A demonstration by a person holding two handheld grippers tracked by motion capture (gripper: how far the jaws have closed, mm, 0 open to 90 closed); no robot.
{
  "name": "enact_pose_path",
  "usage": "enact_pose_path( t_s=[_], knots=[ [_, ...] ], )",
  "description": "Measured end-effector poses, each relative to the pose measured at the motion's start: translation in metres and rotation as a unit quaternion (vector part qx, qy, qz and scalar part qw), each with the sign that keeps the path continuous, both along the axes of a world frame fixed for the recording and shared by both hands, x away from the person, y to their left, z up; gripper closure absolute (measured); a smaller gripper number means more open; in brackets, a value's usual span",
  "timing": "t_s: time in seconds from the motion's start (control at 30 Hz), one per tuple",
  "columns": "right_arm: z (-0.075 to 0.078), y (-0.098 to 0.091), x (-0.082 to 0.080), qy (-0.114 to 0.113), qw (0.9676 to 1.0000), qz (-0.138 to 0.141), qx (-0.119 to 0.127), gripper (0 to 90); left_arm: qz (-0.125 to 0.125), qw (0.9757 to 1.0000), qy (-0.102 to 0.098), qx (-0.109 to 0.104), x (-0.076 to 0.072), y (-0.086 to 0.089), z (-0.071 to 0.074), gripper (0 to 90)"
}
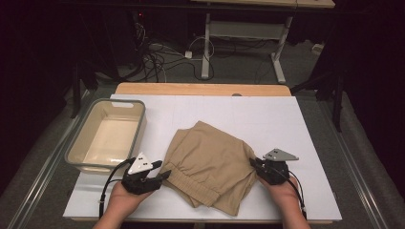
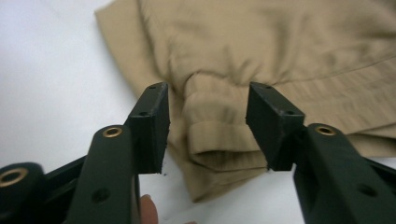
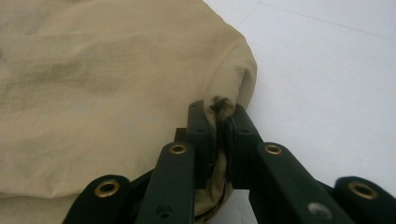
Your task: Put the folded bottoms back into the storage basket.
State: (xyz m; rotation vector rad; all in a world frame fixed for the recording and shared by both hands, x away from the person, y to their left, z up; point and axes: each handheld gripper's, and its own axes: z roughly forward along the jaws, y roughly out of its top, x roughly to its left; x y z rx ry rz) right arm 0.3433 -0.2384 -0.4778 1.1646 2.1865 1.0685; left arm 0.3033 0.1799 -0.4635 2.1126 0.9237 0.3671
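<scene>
Folded tan shorts [image 1: 210,164] lie on the white board [image 1: 286,119] near its front edge. My left gripper [image 1: 165,175] is at their left side, open, with its jaws either side of the elastic waistband corner [image 2: 215,140] and not touching it. My right gripper [image 1: 253,164] is at the right edge of the shorts, shut on a pinch of tan fabric [image 3: 224,105] that bunches up between the jaws. The shorts [image 3: 93,93] spread away to the left in the right gripper view.
A shallow grey bin [image 1: 107,134] with a cream inside stands on the left part of the board, just behind my left hand. Bare white board runs behind and to the right of the shorts. Cables and table legs lie on the floor beyond.
</scene>
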Motion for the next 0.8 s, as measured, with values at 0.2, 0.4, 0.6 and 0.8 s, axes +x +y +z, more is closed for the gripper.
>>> enact_pose_path(
  t_s=[0.2, 0.4, 0.6, 0.8],
  knots=[
    [0.000, 0.001, 0.000, -0.004, 1.0000, 0.002, -0.004, 83.6, 0.020, 0.9982, 0.055, 0.015, 0.008, 0.001, -0.013, 33.6],
    [-0.001, 0.002, -0.001, -0.005, 0.9999, 0.002, -0.012, 83.5, 0.024, 0.9952, 0.094, -0.002, 0.013, 0.005, -0.017, 33.7],
    [-0.001, 0.003, 0.000, -0.001, 0.9999, 0.001, -0.015, 83.5, 0.016, 0.9944, 0.104, -0.003, 0.011, 0.003, -0.016, 40.2],
    [-0.001, 0.003, 0.000, -0.001, 0.9998, 0.001, -0.018, 83.5, -0.003, 0.9943, 0.107, -0.003, 0.009, 0.000, -0.016, 48.2]
  ],
)
